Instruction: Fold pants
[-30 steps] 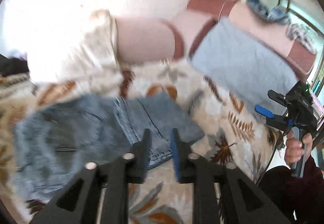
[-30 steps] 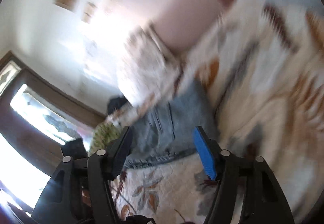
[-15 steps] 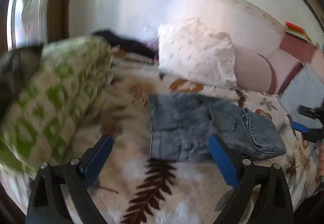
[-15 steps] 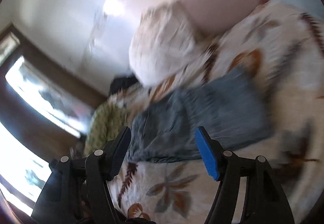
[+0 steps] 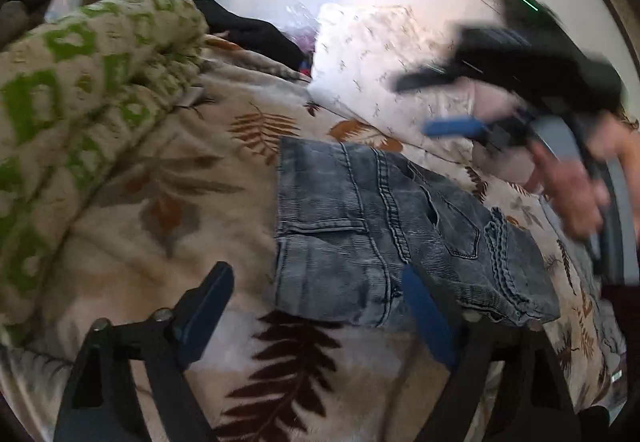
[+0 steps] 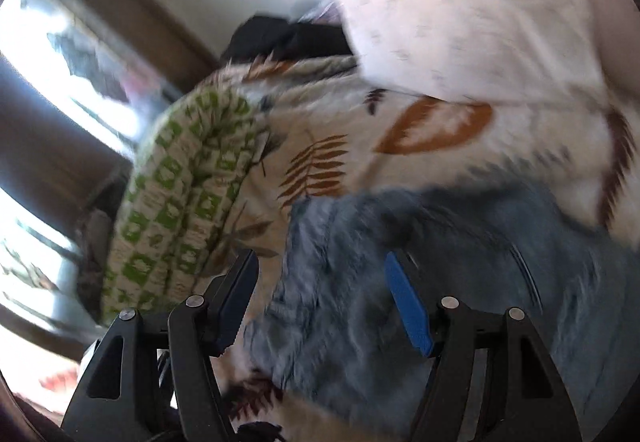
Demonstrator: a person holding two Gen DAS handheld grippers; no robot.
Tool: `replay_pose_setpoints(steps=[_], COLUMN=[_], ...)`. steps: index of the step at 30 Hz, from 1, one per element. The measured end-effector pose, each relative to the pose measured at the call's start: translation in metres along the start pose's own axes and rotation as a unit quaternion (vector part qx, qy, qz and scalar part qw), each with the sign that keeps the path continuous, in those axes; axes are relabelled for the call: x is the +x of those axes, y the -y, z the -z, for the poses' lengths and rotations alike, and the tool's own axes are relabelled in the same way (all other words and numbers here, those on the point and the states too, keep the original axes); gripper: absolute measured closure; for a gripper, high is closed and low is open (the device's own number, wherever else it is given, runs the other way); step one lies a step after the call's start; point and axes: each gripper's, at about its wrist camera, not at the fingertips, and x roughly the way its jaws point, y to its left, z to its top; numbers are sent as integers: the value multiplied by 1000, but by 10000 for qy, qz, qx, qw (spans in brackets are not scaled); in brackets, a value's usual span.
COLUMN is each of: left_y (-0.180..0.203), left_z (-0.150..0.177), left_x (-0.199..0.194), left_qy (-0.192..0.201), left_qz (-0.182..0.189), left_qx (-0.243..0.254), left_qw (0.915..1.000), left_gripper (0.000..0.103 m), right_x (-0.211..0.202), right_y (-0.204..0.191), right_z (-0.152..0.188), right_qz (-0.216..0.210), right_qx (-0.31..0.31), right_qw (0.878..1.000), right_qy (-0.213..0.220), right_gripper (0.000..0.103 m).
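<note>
While the folded pants (image 5: pixel 384 238) lie flat on the leaf-print blanket (image 5: pixel 168 210), the left gripper (image 5: pixel 316 306) hangs just above their near edge with its 2 jaws spread wide; the jaws have just been closing a little, and no cloth is pressed between them. One blue pad overlaps the denim in view, the other stands over bare blanket to the side. Beyond the pants, the right gripper (image 5: pixel 452 106) appears blurred, carried by a hand (image 5: pixel 568 194), jaws apart and empty. A white pillow (image 5: pixel 360 54) lies behind it. A green-patterned quilt (image 5: pixel 80 90) is bunched beside the left gripper's outer finger.
</note>
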Motion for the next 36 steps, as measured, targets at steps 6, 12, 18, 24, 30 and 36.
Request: replay_pose_setpoints(steps=[6, 12, 18, 24, 30, 36], left_y=[-9, -17, -15, -20, -17, 9], left_z=[2, 5, 6, 8, 7, 2], left_x=[38, 48, 46, 46, 38, 10], left_qy=[-607, -715, -696, -733, -558, -164], left_qz=[401, 673, 918, 1162, 1409, 1747], left_qx=[-378, -682, -711, -1003, -1019, -471], left_qw=[9966, 9928, 9908, 9854, 9832, 9833], left_gripper=[42, 60, 81, 86, 88, 88], right_x=[78, 136, 162, 165, 126, 65], right_y=[-24, -39, -34, -23, -30, -40], right_z=[-41, -52, -44, -27, -28, -25], right_qz=[324, 737, 1008, 1464, 1565, 1455], right_qx=[-731, -1485, -1761, -1914, -1790, -1737], right_qw=[9927, 9727, 9599, 9500, 9607, 9704], right_qy=[-908, -1622, -1934, -1985, -1433, -831], right_gripper=[36, 36, 35, 84, 93, 94])
